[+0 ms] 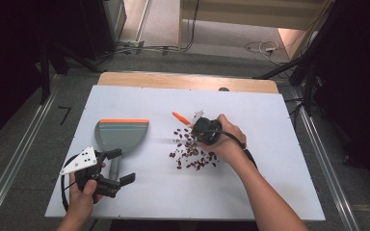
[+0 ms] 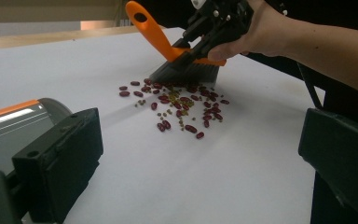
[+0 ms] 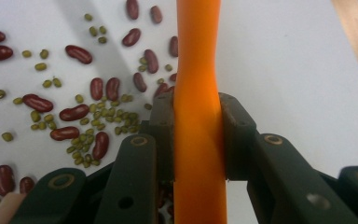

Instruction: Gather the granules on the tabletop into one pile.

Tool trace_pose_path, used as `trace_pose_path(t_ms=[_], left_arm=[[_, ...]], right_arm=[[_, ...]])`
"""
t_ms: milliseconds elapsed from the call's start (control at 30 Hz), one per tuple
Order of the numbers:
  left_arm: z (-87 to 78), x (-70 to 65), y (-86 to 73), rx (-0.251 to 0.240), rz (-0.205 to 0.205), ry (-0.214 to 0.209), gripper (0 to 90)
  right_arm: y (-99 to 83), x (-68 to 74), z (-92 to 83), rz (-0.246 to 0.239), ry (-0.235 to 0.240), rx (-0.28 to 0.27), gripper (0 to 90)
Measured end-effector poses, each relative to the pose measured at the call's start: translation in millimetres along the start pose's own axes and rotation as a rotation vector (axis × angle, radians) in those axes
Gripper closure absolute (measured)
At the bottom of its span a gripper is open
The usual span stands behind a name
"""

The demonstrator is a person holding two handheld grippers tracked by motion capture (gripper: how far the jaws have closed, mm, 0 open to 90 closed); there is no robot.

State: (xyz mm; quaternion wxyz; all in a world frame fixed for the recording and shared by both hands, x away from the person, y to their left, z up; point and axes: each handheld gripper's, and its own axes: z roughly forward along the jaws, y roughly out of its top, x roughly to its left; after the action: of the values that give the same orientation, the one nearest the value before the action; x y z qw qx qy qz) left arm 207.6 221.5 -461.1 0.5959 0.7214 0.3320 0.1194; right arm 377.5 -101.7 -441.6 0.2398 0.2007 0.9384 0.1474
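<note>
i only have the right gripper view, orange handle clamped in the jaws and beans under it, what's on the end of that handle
observer: A grey bristle head. It's a small brush, and in the left gripper view its bristles point down at the far edge of the beans.
operator: anything to sweep them into
observer: Yes. In the high view a grey dustpan with an orange lip lies left of the pile, apart from the beans.
operator: is the other gripper holding it
observer: No. The left hand-held gripper sits at the dustpan's handle with its jaws wide open, not gripping.
</note>
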Motion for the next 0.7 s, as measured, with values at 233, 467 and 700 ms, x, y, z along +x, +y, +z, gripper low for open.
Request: trace_pose_path(t_ms=[233,467,700], left_arm=[[-1.3,2.0,0.2,-0.003,-0.007,0.005,0.9],[-3.1,1.3,-0.2,-0.006,-0.007,0.007,0.9],[-8.1,4.6,-1.8,-0.015,-0.016,0.011,0.9]], right_arm=[[15.0,-19.0,-8.6,0.009,-0.025,-0.069,69.1],[56.3,-6.0,11.0,-0.111,-0.054,-0.092,69.0],[70.9,12.9,32.8,-0.222,-0.014,-0.084,69.0]])
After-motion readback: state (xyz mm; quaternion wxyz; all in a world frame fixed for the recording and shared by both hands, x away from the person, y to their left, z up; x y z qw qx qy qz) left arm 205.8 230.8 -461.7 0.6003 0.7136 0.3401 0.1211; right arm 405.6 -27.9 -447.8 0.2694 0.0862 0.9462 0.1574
